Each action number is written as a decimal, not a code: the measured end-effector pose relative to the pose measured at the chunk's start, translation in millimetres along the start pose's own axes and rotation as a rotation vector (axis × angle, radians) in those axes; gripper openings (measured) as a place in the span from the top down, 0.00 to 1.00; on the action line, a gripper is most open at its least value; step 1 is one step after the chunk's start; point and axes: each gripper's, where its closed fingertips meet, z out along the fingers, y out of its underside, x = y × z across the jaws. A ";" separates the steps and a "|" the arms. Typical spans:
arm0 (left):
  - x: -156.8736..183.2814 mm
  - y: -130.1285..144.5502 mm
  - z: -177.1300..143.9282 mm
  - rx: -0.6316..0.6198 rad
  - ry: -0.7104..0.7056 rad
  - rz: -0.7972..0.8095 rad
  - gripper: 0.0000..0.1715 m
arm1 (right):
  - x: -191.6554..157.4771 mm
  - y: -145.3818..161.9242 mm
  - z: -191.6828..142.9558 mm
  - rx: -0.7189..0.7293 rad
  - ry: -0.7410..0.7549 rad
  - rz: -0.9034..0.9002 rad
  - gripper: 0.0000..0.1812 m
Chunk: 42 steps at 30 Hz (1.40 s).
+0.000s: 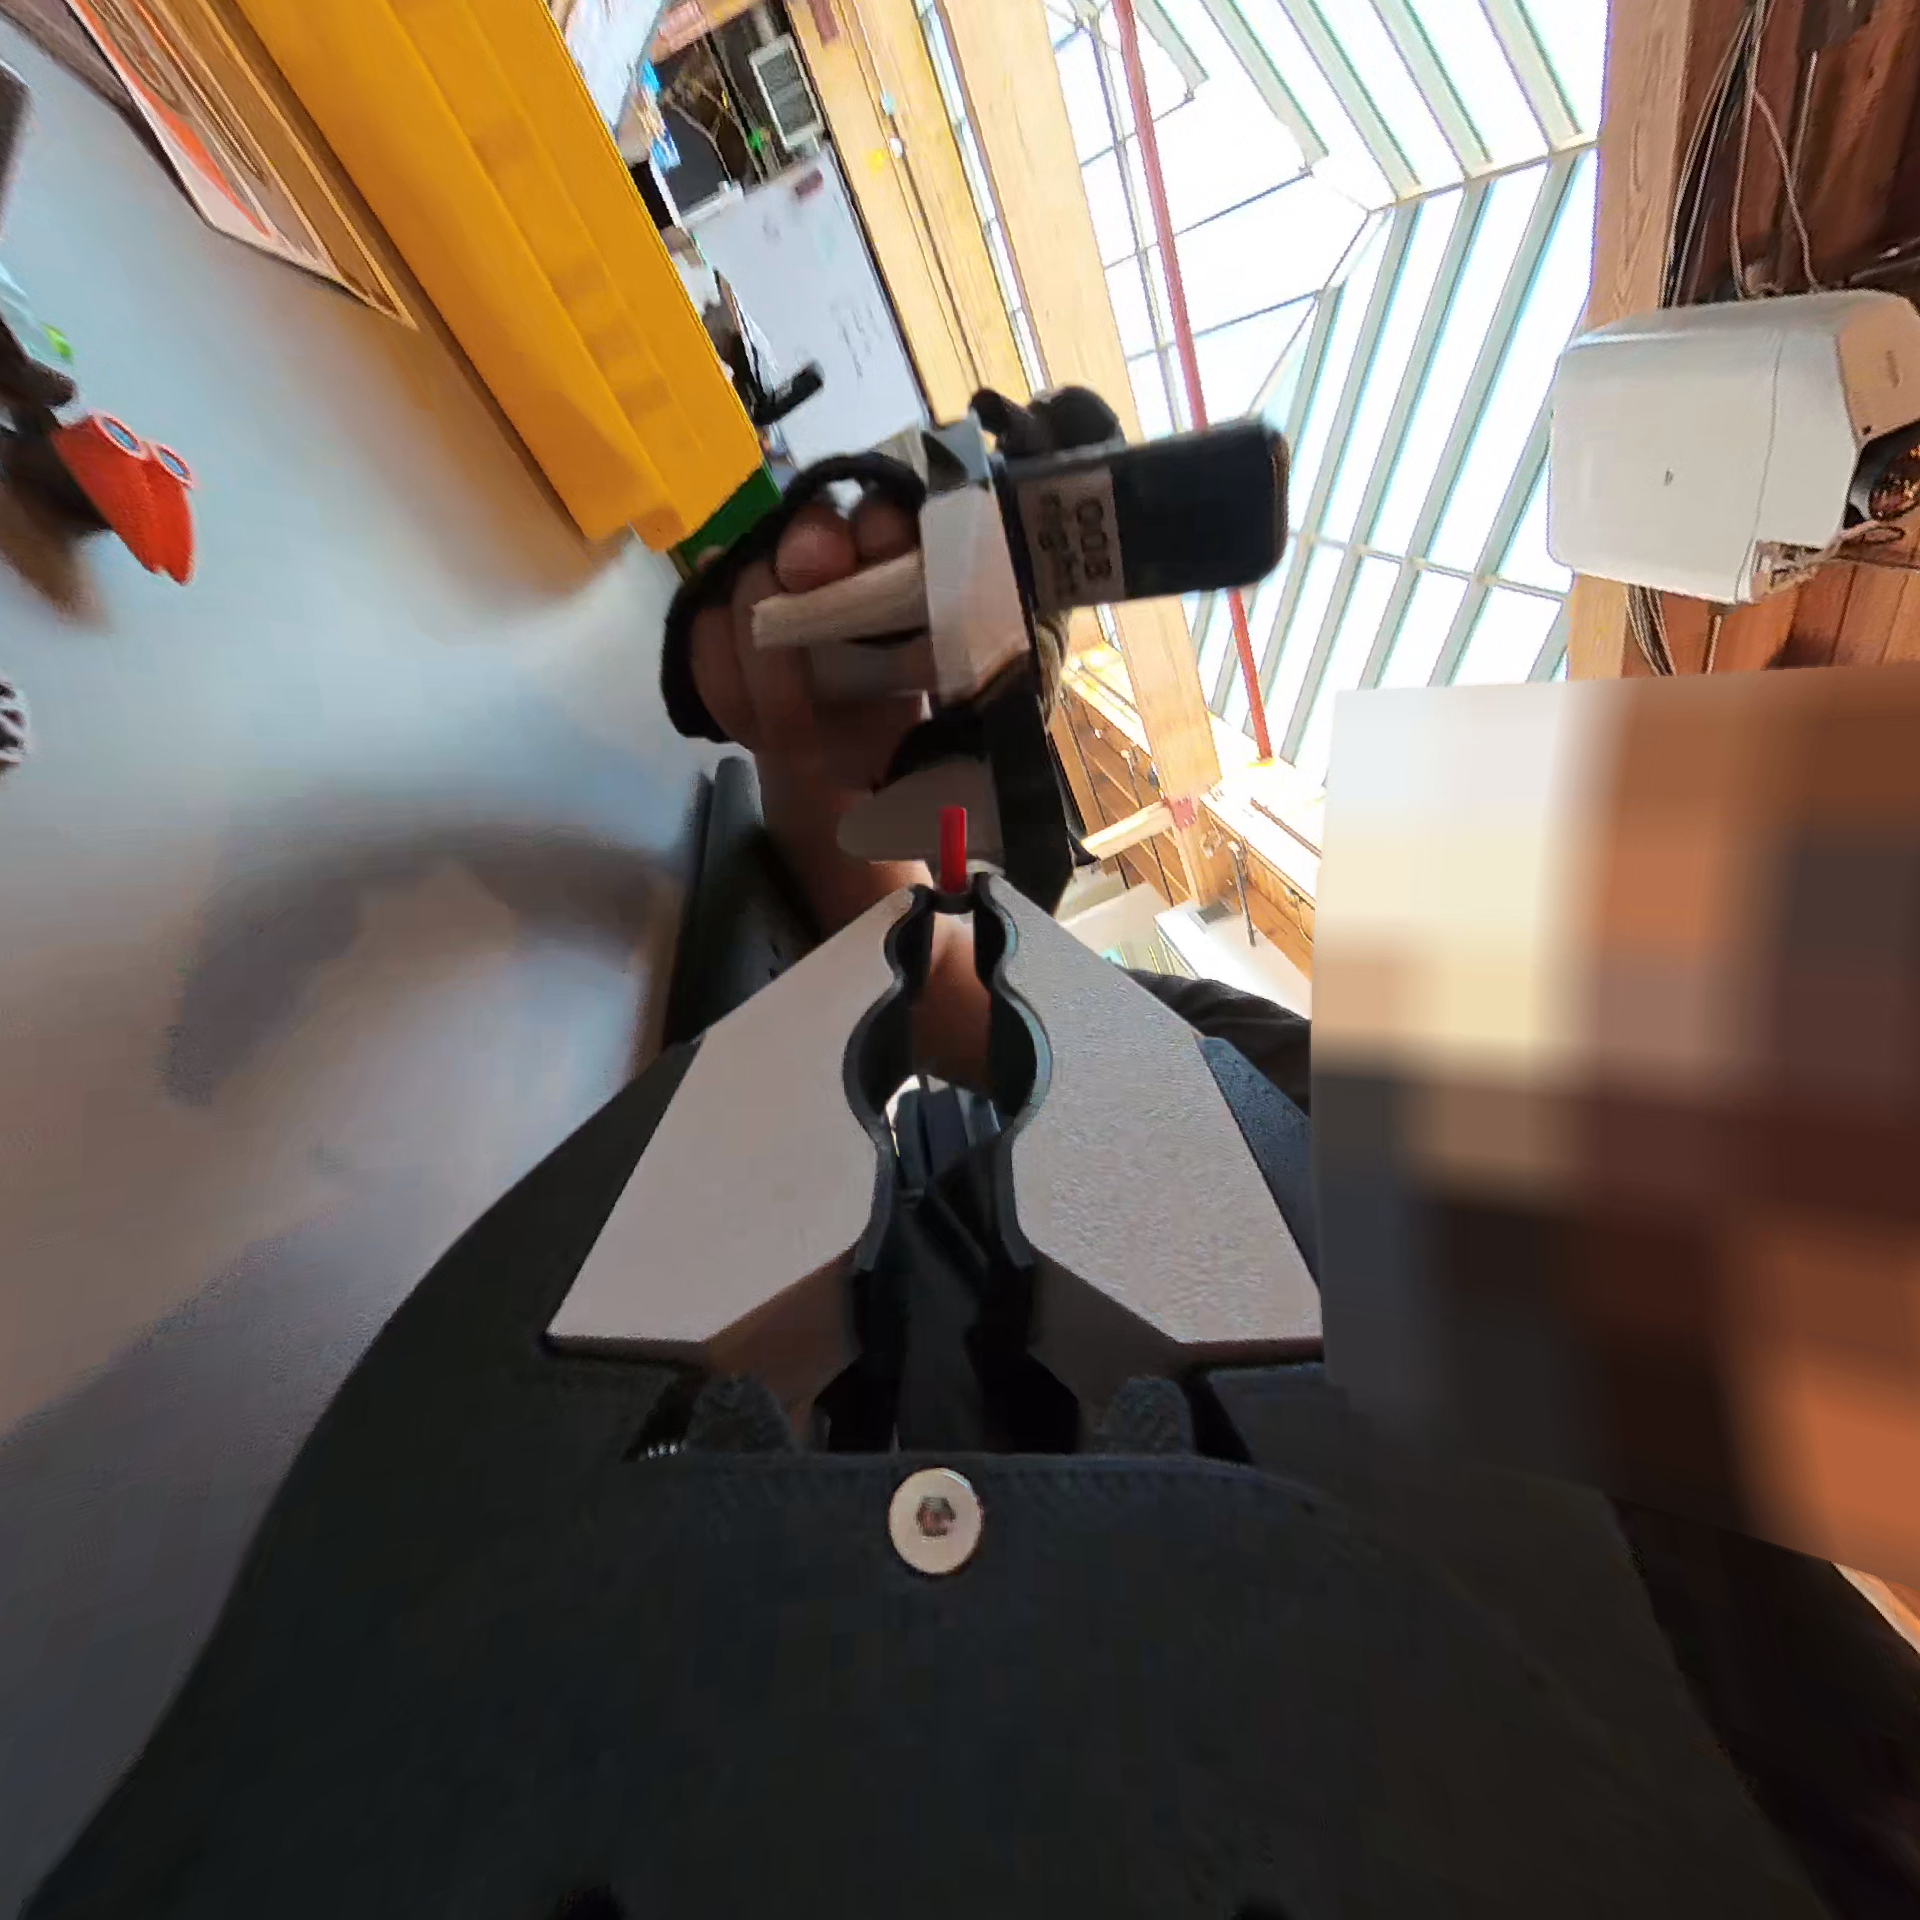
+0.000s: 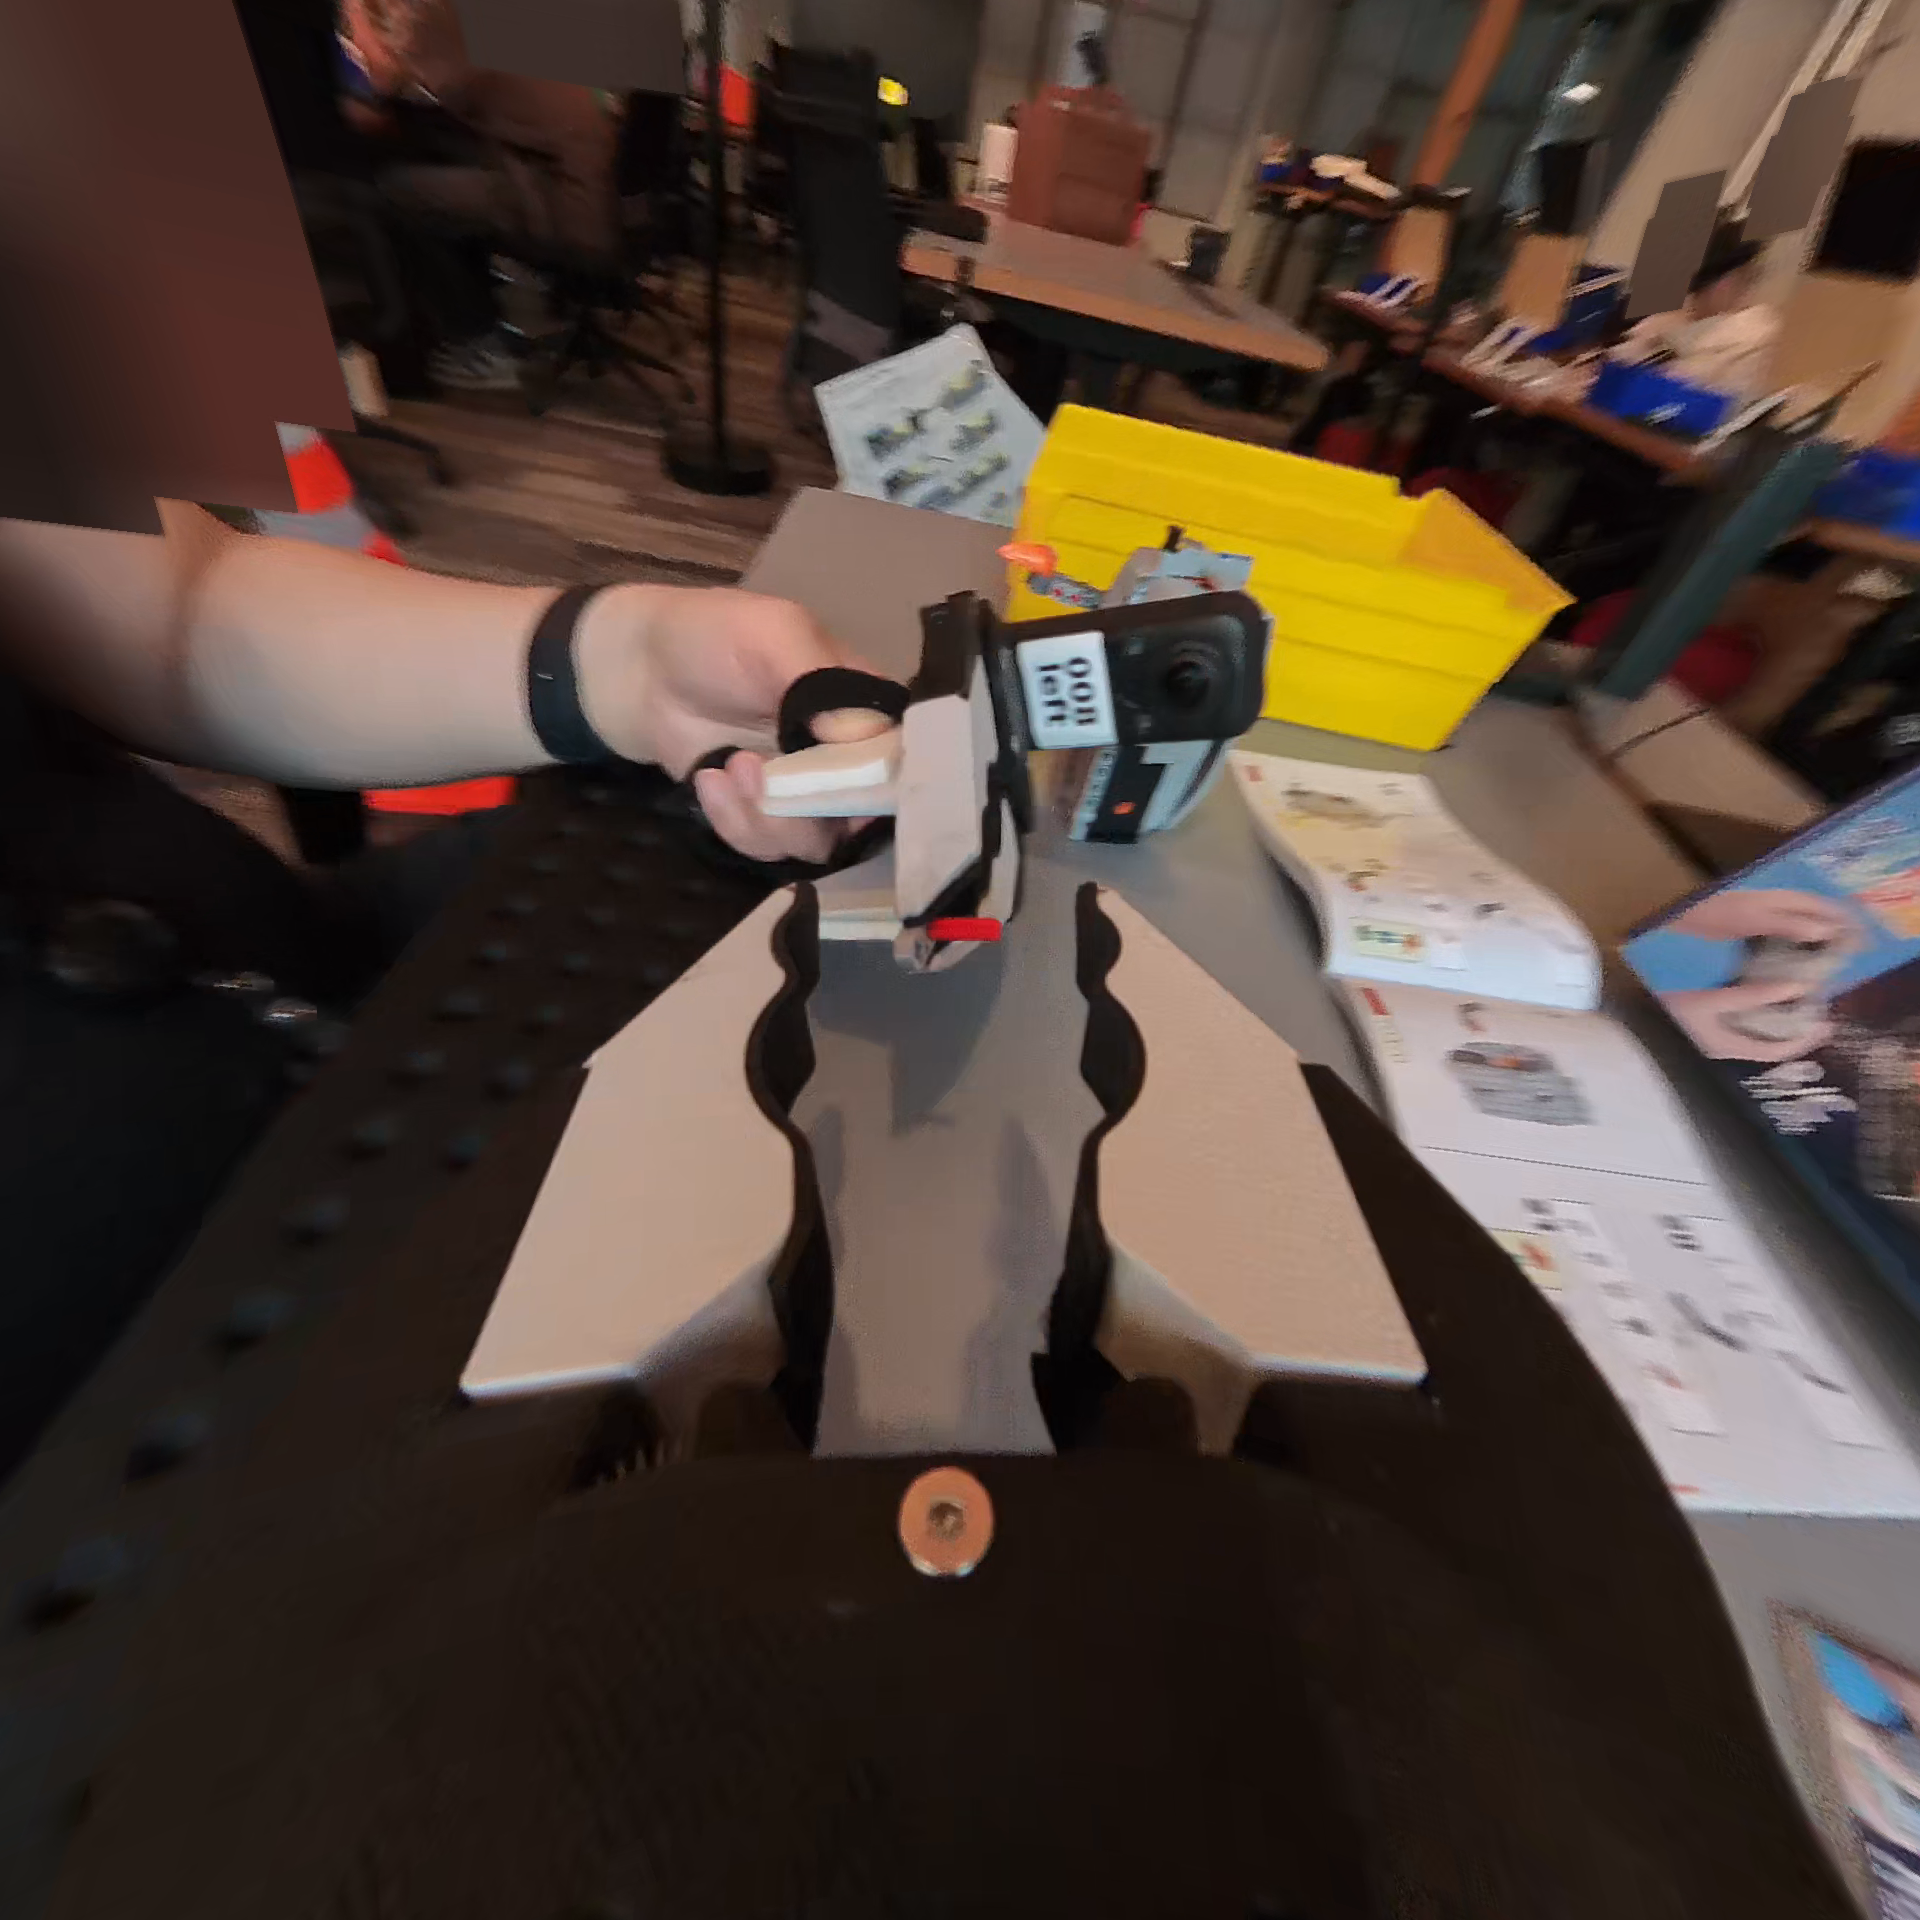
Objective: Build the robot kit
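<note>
Bench (image 2: 1226,904): one grey top, carrying all the things below; a black board with rows of studs lies along its left side.
Yellow bin (image 2: 1288,582): one, at the far edge of the bench, behind the left claw; in the left wrist view it appears again (image 1: 540,260), tilted, with something green at its lower end.
Printed box (image 2: 1808,997): one, blue, at the right edge of the bench.
Instruction booklets (image 2: 1413,883): two seen for certain, open, lying along the right side between the middle of the bench and the printed box; further sheets near the right corner are too blurred to count.
Right claw (image 2: 940,904): one, its two fingers spread wide and holding nothing, the bare bench visible between them.
Left claw (image 1: 951,899): one, its tips pressed together on the red pin; in the right wrist view it hangs above the middle of the bench, held by a hand (image 2: 707,707).
Red pin (image 1: 952,850): one, small, sticking out past the tips of the left claw.
Orange pieces (image 1: 130,488): two, side by side near the left border of the left wrist view, blurred.
</note>
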 end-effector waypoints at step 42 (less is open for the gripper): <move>-9.3 -4.3 1.8 0.032 -0.051 0.009 0.97 | 9.0 20.6 12.2 -0.159 0.162 -0.225 0.86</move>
